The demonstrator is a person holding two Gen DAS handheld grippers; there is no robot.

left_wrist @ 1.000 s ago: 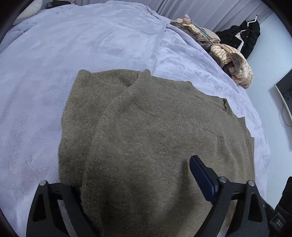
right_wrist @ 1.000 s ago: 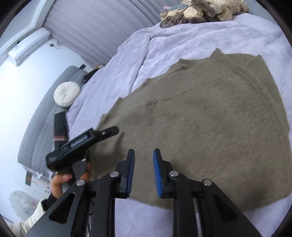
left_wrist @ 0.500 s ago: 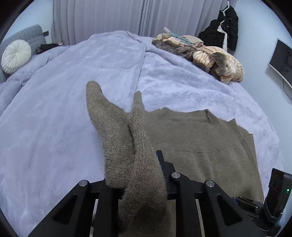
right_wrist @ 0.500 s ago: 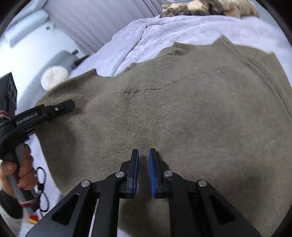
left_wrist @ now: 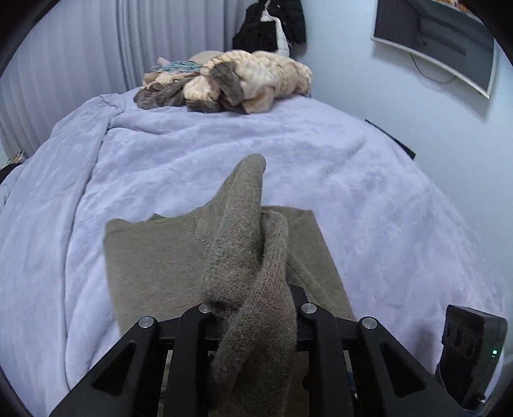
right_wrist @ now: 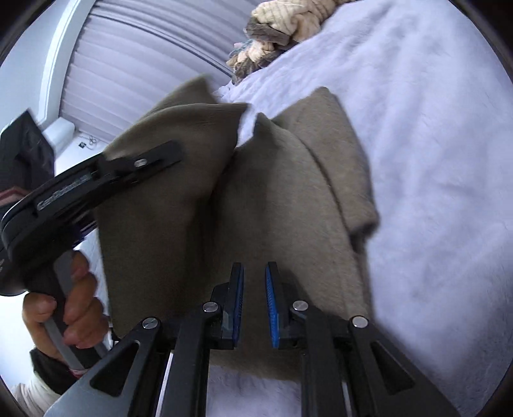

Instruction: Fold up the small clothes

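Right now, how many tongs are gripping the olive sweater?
1. The left tongs pinch a lifted fold of the olive sweater. The right tongs are opening above it, nothing between them.

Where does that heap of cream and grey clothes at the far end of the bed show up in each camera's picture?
Left wrist view: the heap of clothes lies at top centre, below the dark jacket.
Right wrist view: the heap sits at the top edge, tilted.
Shared landmark: the olive sweater on the lilac blanket.

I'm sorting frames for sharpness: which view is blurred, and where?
Right wrist view: motion blur smears the lifted sweater fold and the left hand-held gripper; the bedspread is soft and bright. Left wrist view: sharp, evenly lit, with fisheye bending at the edges.
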